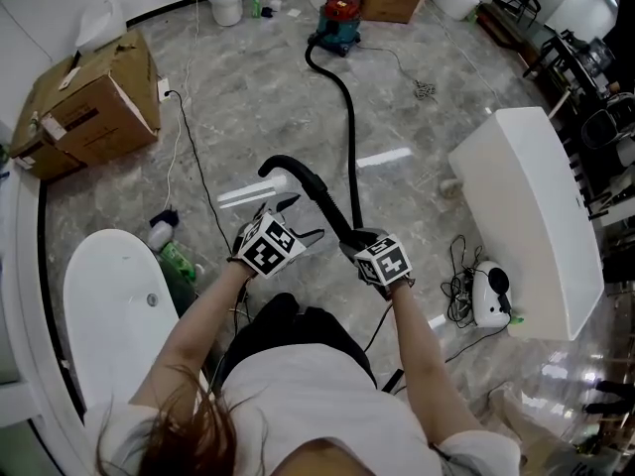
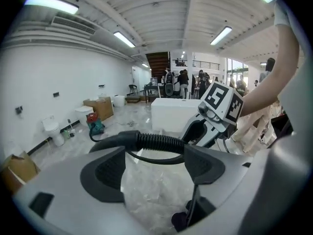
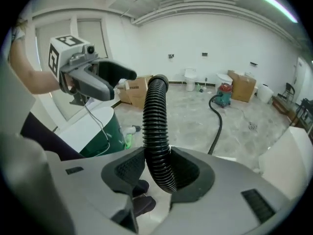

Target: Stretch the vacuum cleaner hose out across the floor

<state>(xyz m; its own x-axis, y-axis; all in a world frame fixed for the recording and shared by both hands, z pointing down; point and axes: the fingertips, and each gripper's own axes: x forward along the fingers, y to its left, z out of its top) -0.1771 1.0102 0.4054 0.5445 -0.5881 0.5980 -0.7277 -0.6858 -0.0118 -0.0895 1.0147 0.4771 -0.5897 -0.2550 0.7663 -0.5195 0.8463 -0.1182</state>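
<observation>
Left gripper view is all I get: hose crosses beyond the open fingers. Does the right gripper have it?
Observer: Yes. In the right gripper view the right gripper is shut on the hose, fingers pressing both sides.
Operator: Hose path back to the vacuum?
Observer: In the head view it runs over the floor in a shallow curve from the vacuum cleaner to that grip, not straight.

Part of the hose hidden under the right gripper; distant people indistinctly small.
</observation>
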